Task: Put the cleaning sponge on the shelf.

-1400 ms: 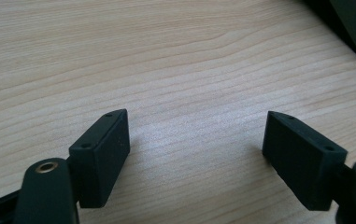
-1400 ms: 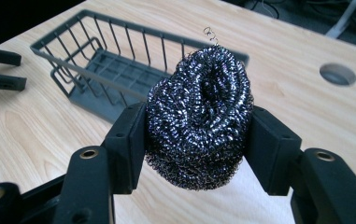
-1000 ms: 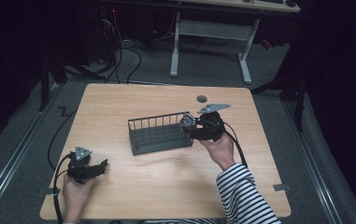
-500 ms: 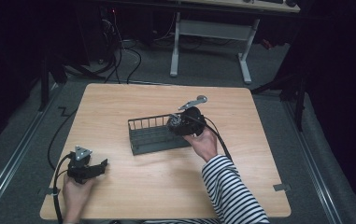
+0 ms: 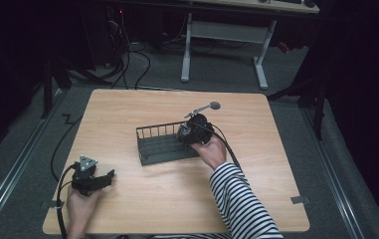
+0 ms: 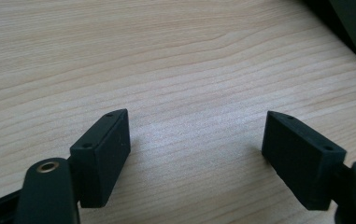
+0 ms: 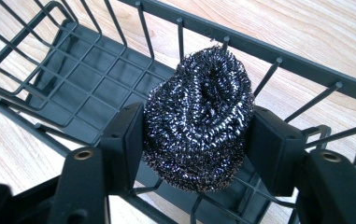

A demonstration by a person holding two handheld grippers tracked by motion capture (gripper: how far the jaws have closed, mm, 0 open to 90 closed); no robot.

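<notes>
Right gripper view: right hand-held gripper (image 7: 196,140), jaws just easing, clasps steel scourer (image 7: 199,116) inside wire basket (image 7: 73,65).

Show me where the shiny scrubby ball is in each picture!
High view: the steel wool scrubber is a small glinting lump at mid-table, at the right gripper, over the right end of the dark wire basket.
Right gripper view: it sits at centre, between the two black jaws, above the basket floor.
Left gripper view: not in it; bare wood.
Shared landmark: the wire basket.
</notes>
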